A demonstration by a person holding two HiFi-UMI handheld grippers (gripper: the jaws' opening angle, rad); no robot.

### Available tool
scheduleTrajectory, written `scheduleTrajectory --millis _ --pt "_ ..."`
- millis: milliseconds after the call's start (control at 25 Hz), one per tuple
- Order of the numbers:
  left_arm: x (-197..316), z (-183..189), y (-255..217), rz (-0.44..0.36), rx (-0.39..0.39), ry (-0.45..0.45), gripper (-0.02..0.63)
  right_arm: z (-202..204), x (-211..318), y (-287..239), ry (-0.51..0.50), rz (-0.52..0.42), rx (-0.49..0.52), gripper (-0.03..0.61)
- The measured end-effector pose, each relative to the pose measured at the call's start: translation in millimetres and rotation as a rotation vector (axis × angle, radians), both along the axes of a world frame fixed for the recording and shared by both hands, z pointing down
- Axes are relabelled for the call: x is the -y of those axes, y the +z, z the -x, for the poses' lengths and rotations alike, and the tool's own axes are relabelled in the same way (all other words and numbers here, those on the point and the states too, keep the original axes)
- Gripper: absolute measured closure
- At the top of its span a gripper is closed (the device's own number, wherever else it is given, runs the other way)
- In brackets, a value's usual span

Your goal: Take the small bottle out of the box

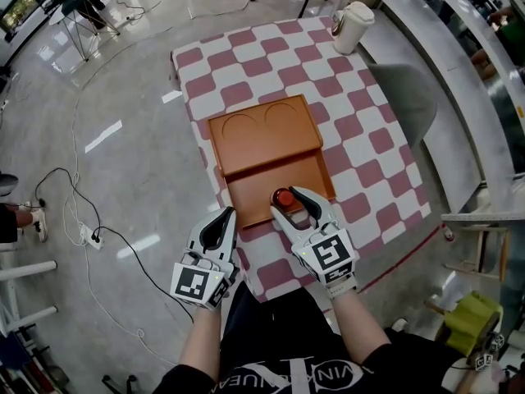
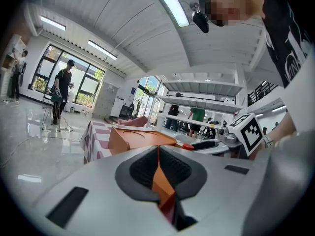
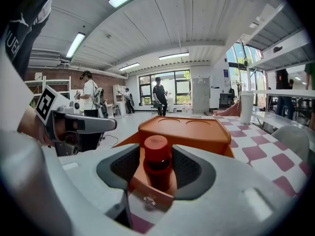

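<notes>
Right tool (image 3: 156, 159) stands open astride the small bottle (image 1: 283, 197), upright inside the near edge of the box (image 1: 246, 208), while left tool (image 1: 224, 217), shut and empty, hovers just outside the box's near-left corner; best to centre the pads low on the bottle, close squarely and lift straight up.

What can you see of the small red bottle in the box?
The small bottle is red and looks plastic: a round, flat-topped cap over a darker neck and a squat body. It stands upright on the floor of the open orange box, near its front edge, between the open jaws of the right gripper, which flank it without visibly pressing.
</notes>
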State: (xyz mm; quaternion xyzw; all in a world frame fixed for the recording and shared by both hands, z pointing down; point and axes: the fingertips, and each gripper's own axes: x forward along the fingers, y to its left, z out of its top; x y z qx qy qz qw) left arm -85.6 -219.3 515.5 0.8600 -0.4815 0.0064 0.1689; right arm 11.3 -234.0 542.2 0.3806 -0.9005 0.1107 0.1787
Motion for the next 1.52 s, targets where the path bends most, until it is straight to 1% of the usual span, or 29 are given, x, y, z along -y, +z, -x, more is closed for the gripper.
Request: scheduleTrajectory --millis 120,280,640,840,1200,1520 --pt "-2 2 3 0.009 0.002 -0.009 0.598 2 1 0 -0.010 -0.017 -0.005 0.385" --pt "-4 5 5 0.020 -0.010 -0.023 0.598 0 3 -1 -0.001 -0.046 -0.008 0.403" --pt "-9 7 9 0.030 -0.007 -0.034 0.598 0 3 -3 -0.012 -0.045 -0.020 0.431" --pt "-13 7 10 0.034 -0.007 -0.035 0.598 -2 4 -8 -0.016 -0.060 -0.018 0.433" --pt "-15 10 3 0.024 -0.002 -0.039 0.598 -8 5 -20 -0.004 -0.070 0.011 0.433" --pt "-14 11 -12 -0.005 0.000 -0.042 0.598 -14 6 -43 0.007 -0.098 0.036 0.433"
